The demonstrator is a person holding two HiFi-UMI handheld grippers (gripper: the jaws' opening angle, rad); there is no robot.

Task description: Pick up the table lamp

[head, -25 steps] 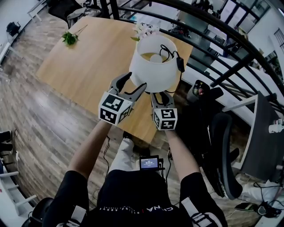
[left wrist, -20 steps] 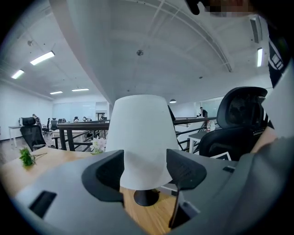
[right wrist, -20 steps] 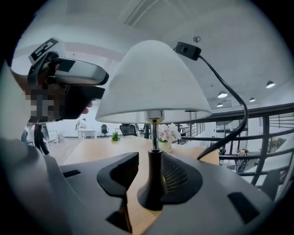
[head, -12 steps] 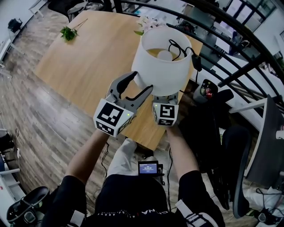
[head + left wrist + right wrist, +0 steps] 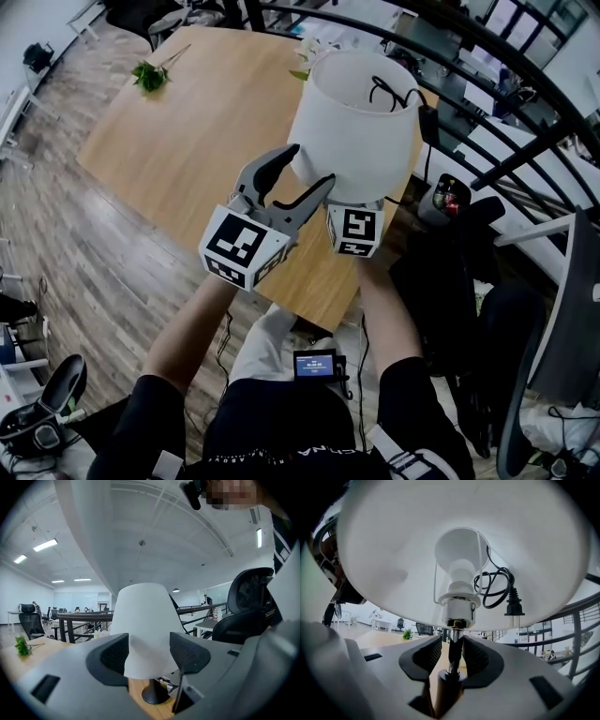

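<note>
The table lamp has a white shade, a chrome stem and a dark round base. Its black cord and plug are tucked inside the shade. My right gripper is shut on the stem just under the bulb socket; in the head view only its marker cube shows below the shade. My left gripper stands open beside the shade's lower left edge, with nothing between its fingers. In the left gripper view the lamp stands beyond the open jaws. Whether the base touches the table I cannot tell.
The wooden table stretches to the far left, with a green sprig at its far corner. A black railing curves behind the lamp. A dark office chair stands at the right, close to the table's near edge.
The lamp, held by the right gripper, has shifted to the right and slightly up in the head view. The open left gripper has followed it a little.
</note>
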